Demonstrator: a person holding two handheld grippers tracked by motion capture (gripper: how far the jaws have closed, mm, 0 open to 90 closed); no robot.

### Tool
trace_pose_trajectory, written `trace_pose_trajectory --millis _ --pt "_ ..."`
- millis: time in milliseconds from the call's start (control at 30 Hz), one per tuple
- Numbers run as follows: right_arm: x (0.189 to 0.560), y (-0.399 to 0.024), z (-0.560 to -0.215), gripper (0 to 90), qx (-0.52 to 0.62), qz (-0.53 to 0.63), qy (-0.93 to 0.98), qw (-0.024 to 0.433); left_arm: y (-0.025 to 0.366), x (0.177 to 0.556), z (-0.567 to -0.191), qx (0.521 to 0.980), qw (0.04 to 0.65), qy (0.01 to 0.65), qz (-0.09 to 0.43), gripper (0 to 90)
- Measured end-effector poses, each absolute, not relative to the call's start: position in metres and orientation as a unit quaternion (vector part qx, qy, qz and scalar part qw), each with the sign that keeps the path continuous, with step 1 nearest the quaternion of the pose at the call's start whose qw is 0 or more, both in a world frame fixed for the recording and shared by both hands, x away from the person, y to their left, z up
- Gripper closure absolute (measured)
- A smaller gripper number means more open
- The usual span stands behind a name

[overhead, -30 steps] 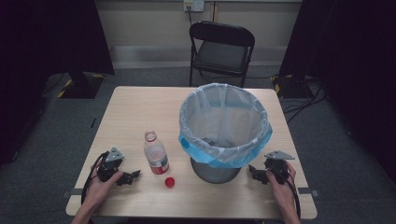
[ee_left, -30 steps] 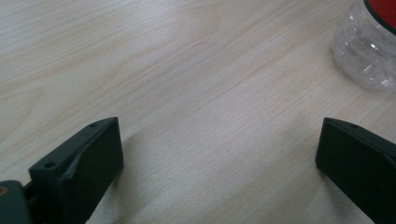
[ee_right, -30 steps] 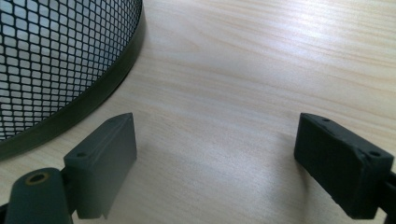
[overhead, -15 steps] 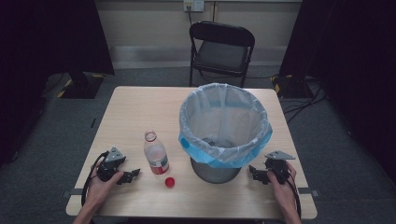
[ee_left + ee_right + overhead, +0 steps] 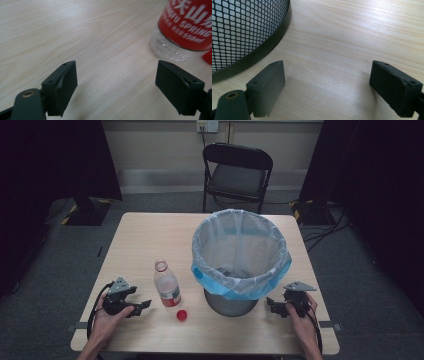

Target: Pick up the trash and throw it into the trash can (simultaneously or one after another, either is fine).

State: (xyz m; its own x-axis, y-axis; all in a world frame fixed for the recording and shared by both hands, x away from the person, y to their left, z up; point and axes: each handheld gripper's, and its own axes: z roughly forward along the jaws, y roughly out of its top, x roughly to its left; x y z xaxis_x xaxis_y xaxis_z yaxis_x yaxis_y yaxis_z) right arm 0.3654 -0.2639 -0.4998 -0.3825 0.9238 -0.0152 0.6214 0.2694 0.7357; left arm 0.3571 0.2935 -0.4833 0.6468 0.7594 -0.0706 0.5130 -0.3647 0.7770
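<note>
Bottle (image 5: 167,289) upright, uncapped, on table (image 5: 145,240) left of bin (image 5: 240,255); red cap (image 5: 182,315) just beside; left gripper (image 5: 142,306) near bottle, jaws wide apart, empty; right gripper (image 5: 270,306) likewise spread, by bin base.

Left gripper (image 5: 116,92) jaws wide apart over table (image 5: 75,37) — bottle (image 5: 186,27) just beyond.
</note>
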Motion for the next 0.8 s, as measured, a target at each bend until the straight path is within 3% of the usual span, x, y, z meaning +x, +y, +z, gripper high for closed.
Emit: trace_pose_trajectory --millis 167,800 --pt "0.365 -0.264 -0.500 12.3 0.506 0.330 0.764 0.228 0.292 0.353 -0.474 0.799 0.443 0.382 0.143 17.6" --pt "0.365 -0.264 -0.500 12.3 0.506 0.330 0.763 0.229 0.270 0.340 -0.456 0.805 0.488 0.320 0.106 15.7"
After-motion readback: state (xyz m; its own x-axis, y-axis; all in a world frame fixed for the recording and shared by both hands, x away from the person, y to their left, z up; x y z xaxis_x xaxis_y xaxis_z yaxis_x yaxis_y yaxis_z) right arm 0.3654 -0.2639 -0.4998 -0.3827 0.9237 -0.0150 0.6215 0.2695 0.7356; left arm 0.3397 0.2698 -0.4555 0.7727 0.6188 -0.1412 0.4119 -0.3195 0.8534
